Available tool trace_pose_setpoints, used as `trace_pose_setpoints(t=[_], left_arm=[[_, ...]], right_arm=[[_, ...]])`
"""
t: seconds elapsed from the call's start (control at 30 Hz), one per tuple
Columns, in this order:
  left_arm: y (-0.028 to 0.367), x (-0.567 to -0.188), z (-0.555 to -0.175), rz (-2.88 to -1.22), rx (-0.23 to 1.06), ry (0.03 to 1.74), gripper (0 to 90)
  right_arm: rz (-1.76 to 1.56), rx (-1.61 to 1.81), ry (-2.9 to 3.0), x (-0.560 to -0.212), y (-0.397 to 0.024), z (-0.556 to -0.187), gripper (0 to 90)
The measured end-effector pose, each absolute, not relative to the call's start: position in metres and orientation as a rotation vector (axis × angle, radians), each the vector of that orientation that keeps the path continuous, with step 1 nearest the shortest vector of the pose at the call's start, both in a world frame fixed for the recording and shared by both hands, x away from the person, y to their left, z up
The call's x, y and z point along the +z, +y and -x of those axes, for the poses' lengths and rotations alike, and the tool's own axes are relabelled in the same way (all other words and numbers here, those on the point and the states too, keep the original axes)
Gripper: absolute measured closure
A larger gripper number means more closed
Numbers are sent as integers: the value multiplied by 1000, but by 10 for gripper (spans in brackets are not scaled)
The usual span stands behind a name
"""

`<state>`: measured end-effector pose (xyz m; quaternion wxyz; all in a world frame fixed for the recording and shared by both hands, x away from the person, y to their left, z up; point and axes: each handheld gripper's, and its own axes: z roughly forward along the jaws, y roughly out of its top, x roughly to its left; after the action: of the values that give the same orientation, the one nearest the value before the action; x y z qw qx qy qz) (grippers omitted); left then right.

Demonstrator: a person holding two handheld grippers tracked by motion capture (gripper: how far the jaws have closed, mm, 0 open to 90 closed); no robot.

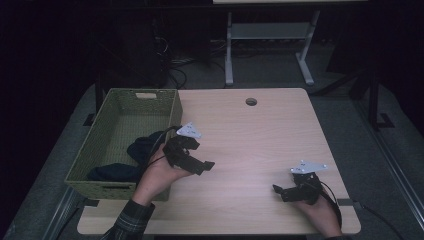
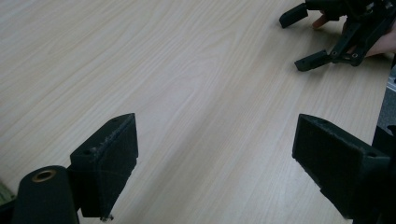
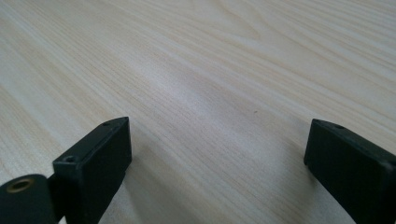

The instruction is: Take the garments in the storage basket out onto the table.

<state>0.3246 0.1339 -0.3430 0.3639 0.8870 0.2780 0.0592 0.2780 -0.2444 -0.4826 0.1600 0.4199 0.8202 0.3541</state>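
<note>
Nearest to where I stand, a plaid sleeve (image 1: 131,220) comes in low on the person's left, and its hand carries the left gripper (image 1: 202,162) over the pale wood worktop (image 1: 250,135). Beyond the worktop's far edge the room is dim, with grey floor, tangled cables and the metal legs of another table (image 1: 227,50).

From the left gripper view its jaws stand wide apart with bare wood grain between them, holding nothing. The right gripper (image 1: 276,190) sits low near the worktop's near right corner, well apart from the left one; its own view shows the jaws spread wide too, empty, just above the wood or perhaps resting on it, which I cannot settle from here.

Just behind the left gripper, on the side away from its partner, stands a green woven basket (image 1: 170,107) at the worktop's edge. Dark cloth (image 1: 142,147) lies bunched inside it, close to the wall nearest that gripper; in this light its shape is hard to read. A round cable hole (image 1: 251,101) sits far ahead of both grippers.
</note>
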Motion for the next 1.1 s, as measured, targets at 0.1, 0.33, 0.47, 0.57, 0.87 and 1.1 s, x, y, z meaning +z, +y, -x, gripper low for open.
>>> trace_pose_setpoints(t=[0.1, 0.33, 0.47, 0.57, 0.87, 1.1], left_arm=[[138, -342, -325, -2284, 148, 721, 140], [150, -338, -328, -2284, 156, 742, 140], [156, -338, -330, -2288, 161, 761, 140], [162, -337, -330, -2299, 169, 764, 140], [181, -319, -334, -2257, 168, 788, 140], [191, -316, -336, -2283, 164, 775, 140]], right_arm=[[-1198, 1011, 2345, -483, -245, -278, 71], [-1198, 1010, 2344, -483, -244, -278, 71], [-1197, 1010, 2344, -483, -245, -278, 71], [-1198, 1010, 2345, -483, -245, -278, 71], [-1198, 1010, 2344, -483, -244, -278, 71], [-1199, 1010, 2344, -483, -244, -278, 71]])
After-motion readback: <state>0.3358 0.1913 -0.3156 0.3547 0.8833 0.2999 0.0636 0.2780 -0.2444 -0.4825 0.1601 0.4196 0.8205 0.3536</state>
